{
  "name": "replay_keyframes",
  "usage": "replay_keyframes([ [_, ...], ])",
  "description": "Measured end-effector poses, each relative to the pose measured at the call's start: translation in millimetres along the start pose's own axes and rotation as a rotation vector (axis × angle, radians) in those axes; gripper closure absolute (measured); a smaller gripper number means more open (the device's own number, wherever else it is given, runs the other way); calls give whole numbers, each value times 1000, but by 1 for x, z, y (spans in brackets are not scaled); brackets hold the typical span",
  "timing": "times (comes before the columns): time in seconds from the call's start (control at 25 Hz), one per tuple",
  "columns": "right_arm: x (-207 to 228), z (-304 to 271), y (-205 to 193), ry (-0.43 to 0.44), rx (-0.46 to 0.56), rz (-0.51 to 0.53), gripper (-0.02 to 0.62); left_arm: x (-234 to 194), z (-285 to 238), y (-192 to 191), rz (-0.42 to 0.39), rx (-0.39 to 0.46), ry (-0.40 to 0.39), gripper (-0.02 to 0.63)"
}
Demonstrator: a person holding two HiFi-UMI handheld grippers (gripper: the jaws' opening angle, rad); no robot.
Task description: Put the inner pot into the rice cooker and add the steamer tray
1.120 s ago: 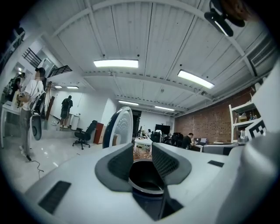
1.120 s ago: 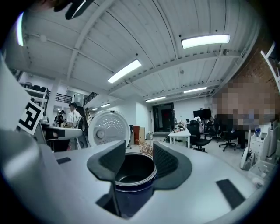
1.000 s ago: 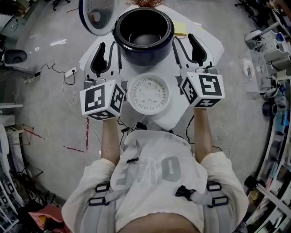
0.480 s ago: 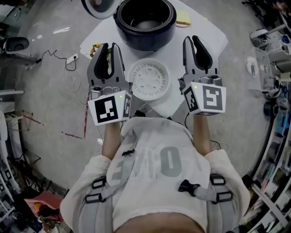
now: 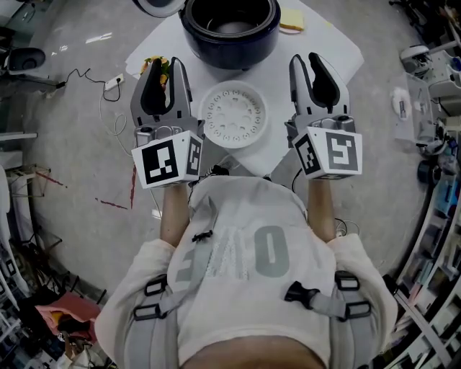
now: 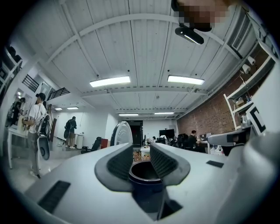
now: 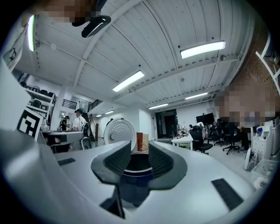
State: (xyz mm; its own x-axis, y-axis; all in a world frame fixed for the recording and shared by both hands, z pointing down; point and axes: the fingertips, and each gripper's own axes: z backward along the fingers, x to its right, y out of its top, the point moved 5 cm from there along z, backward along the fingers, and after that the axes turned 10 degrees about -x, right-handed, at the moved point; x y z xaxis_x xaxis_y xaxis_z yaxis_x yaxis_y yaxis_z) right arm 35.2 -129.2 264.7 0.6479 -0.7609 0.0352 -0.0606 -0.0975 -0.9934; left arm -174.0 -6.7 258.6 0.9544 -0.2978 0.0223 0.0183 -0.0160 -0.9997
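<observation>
1. rice cooker (image 5: 229,56): dark blue, at the far edge of the white bench (image 5: 320,36); lid (image 5: 160,6) tipped back, leaving the mouth free.
2. inner pot (image 5: 234,27): appears already seated inside the cooker.
3. steamer tray (image 5: 233,115): white, perforated, flat on the bench just in front of the cooker, not yet loaded.
4. left hand-held gripper (image 6: 141,151): just beside the tray's left rim; jaws narrow, have just been closing, nothing between them.
5. right hand-held gripper (image 7: 139,148): near the right rim; jaws narrow, have just been reopening slightly, empty.

Note: the pair likely flanks the tray so as to take its rim from opposite sides and lift it level.
</observation>
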Motion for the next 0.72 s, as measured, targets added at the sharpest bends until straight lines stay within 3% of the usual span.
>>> replay_keyframes([
  [0.16,3,-3,-3,51,-19,-36,368,4,-5,-3,21,-36,-60,378],
  [0.28,6,-6,-12,79,-48,-69,311,-3,-11,-14,58,-54,-86,354],
  [0.4,13,-9,-33,108,-103,-140,296,-20,-24,-41,122,-136,-111,333],
  [0.56,31,-10,-84,126,-219,-316,279,-38,-27,-99,234,-333,-141,198],
  [0.64,39,-7,-116,128,-277,-437,270,-48,-21,-131,326,-413,-132,197],
  [0.72,43,-4,-147,138,-329,-583,265,-57,-13,-162,474,-475,-136,198],
])
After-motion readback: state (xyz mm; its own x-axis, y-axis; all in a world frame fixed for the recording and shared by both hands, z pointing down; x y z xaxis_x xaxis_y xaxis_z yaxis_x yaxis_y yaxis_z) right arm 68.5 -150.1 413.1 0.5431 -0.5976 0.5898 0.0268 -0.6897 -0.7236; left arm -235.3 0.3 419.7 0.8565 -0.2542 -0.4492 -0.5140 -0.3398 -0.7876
